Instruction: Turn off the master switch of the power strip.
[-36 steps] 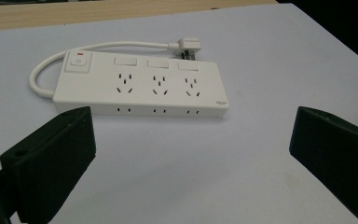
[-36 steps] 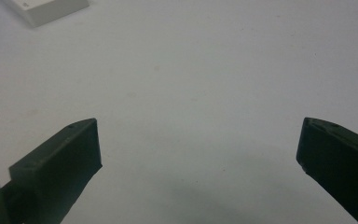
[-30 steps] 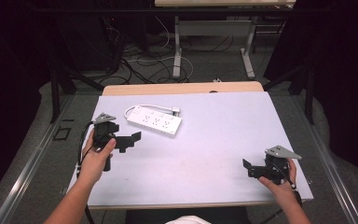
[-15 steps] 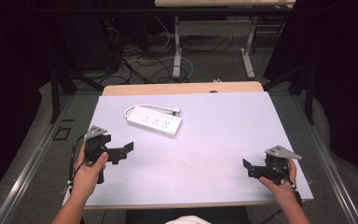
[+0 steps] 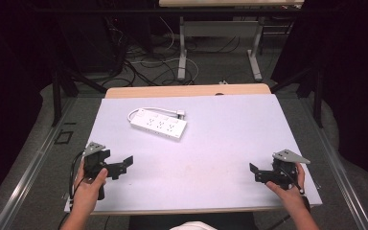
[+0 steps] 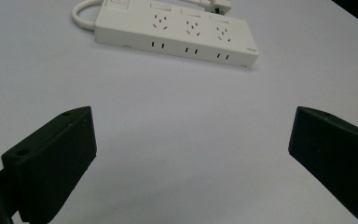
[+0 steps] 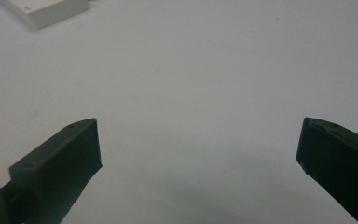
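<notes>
The white power strip (image 5: 158, 125) lies on the worktop (image 5: 230, 143), long axis slanting across it, ahead and to the right of the left hand-held gripper (image 5: 127, 162), nearer than the right hand-held gripper (image 5: 253, 172); both gape wide, empty.

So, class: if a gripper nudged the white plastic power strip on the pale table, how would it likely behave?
The long white plastic power strip lies flat and low, so it would probably slide, not tip or roll. Its hard moulded body looks stiff. The white cable curling from one end is likely floppy and may drag behind.
</notes>
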### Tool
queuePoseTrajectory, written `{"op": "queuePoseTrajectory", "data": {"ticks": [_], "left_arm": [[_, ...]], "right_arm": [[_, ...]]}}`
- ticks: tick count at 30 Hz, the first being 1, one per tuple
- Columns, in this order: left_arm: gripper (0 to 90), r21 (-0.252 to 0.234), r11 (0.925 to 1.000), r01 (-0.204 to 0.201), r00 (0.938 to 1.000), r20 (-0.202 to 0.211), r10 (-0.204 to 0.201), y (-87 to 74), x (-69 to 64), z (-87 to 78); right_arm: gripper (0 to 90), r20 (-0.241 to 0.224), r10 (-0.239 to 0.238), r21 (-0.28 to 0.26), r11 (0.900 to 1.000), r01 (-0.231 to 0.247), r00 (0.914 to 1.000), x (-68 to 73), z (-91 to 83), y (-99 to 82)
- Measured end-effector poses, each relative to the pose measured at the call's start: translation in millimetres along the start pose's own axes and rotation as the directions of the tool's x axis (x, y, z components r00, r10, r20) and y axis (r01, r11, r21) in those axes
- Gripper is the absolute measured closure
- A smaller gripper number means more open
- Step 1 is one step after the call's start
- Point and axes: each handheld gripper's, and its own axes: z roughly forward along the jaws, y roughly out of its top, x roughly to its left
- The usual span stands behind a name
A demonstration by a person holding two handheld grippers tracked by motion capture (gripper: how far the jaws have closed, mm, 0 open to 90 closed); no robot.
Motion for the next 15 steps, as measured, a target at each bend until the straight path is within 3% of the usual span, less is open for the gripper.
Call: {"op": "queuePoseTrajectory", "data": {"ticks": [4,5,15], "left_arm": [[0.9,0.001,1.0000,0.009,0.9999,-0.006,-0.009,-10.0,3.4,2.7],[0.9,0.022,0.9997,0.010,0.9999,-0.003,-0.010,-11.0,5.2,1.8],[1.0,-0.011,0.9978,0.066,0.9968,-0.045,-0.066,-24.5,25.6,2.9]], "right_arm": [[0.0,0.003,0.000,0.005,1.0000,0.000,1.0000,0.1,0.0,-0.2],[0.0,0.007,-0.004,0.001,1.0000,0.004,1.0000,-0.1,0.6,-0.3],[0.0,0.009,0.003,0.002,1.0000,-0.003,1.0000,0.0,0.4,-0.4]]}}
